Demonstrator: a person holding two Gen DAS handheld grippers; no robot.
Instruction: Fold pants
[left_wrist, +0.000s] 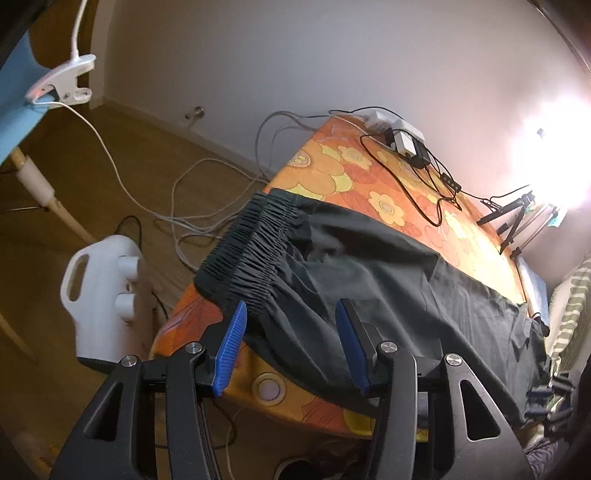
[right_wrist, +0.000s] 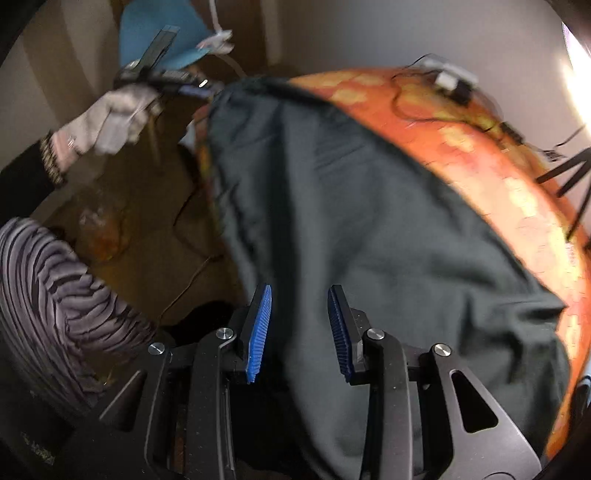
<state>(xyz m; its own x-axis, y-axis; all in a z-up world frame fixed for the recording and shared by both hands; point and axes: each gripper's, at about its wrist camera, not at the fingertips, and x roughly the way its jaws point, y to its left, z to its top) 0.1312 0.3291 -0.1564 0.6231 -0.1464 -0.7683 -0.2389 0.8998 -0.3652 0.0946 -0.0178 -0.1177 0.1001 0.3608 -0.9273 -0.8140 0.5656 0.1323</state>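
1. Position of the work: the dark pants (left_wrist: 369, 266) lie spread along the near edge of the counter (left_wrist: 369, 177), which wears an orange flowered cover. The gathered elastic waistband (left_wrist: 255, 251) sits just ahead of my left fingers (left_wrist: 236, 332); the legs run off past the right-hand blade of that pair, toward the far end of the counter.

2. State of my left gripper (left_wrist: 290, 325): fingers spread, hanging over the waistband end, the cloth under the gap between them. Nothing is pinched.

3. State of my right gripper (right_wrist: 299, 317): fingers (right_wrist: 260, 325) spread, with cloth of the pants (right_wrist: 369, 221) beyond the gap. This view is blurred, but no fabric appears caught between the blue pads.

4. Handling, as I judge it: thin woven cloth, light and limp. It will drape and sag from any single hold, and it may slide on the cover when dragged. It is not fragile.

5. Where to take hold, in my judgement: pinch the waistband, where the gathered elastic is thickest and gives the pads most to bite on, and a hem or edge at the other end. A flat single layer mid-panel is likely to slip.

6. Containers: a white plastic jug (left_wrist: 103, 295) stands on the floor, left of my left fingers. It is opaque; its contents cannot be told.

7. Hazard: cables and adapters (left_wrist: 406, 144) lie on the counter well beyond the fingers. Keep the cloth off them.
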